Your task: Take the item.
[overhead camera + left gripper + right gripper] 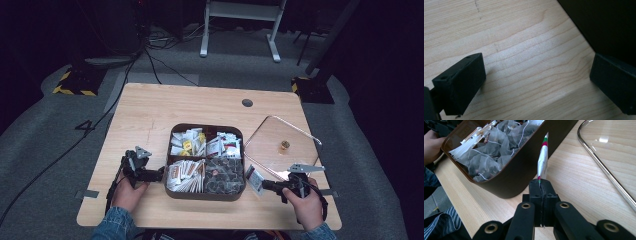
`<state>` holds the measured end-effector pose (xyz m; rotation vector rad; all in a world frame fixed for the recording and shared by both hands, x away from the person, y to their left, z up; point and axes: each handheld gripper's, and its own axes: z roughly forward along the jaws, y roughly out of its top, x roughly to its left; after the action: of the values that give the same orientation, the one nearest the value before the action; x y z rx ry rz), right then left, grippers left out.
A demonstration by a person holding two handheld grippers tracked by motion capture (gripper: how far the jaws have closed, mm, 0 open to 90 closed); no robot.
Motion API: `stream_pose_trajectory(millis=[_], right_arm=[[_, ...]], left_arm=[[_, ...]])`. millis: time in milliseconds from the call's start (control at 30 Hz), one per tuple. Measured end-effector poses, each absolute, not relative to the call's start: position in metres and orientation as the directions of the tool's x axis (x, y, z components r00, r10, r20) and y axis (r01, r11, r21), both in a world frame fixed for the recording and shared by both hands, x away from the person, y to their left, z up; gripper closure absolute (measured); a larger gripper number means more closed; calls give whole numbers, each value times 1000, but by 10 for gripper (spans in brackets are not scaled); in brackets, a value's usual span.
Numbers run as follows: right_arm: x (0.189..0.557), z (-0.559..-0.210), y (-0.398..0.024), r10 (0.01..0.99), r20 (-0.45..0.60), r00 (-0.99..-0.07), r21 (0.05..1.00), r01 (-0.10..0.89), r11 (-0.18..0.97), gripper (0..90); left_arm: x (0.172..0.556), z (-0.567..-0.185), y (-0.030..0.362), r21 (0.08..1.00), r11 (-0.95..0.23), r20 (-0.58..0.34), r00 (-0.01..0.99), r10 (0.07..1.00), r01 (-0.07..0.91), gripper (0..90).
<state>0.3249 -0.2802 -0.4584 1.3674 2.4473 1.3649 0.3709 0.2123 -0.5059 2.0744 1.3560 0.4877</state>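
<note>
A brown four-compartment tray [205, 195] sits mid-table, holding paper sachets and mesh tea bags [496, 147]. My right gripper [541, 187] is shut on a thin white sachet [543, 160] with red and green stripes. The sachet stands edge-on just outside the tray's dark wall [524, 170]. From above, that gripper [265, 185] and its sachet [255, 179] lie right of the tray's front right corner. My left gripper [159, 174] rests at the tray's left side. Its jaws [536, 82] stand wide open over bare wood, the tray wall [609, 22] beside one of them.
A clear lid [270, 132] with a metal rim [599, 162] and a small brass knob [284, 146] lies flat to the right of the tray. A cable hole [247, 103] marks the far side of the table. A hand and a sleeve show beyond the tray.
</note>
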Motion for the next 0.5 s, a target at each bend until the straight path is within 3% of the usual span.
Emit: stream_pose_trajectory(millis=[100,200,333,500], right_arm=[[324,-461,-281,713,366,-598,682,693,231,825],[324,-461,-282,743,312,-592,706,668,236,646],[326,-460,-284,757,253,-603,738,626,252,575],[327,-461,-287,768,220,-602,747,610,264,552]], left_arm=[[371,-506,212,664,-290,-24,407,913,689,3],[371,-506,212,664,-288,-26,406,914,690,3],[372,-506,212,664,-287,-26,405,914,691,3],[374,-506,210,662,-286,-26,403,915,693,2]])
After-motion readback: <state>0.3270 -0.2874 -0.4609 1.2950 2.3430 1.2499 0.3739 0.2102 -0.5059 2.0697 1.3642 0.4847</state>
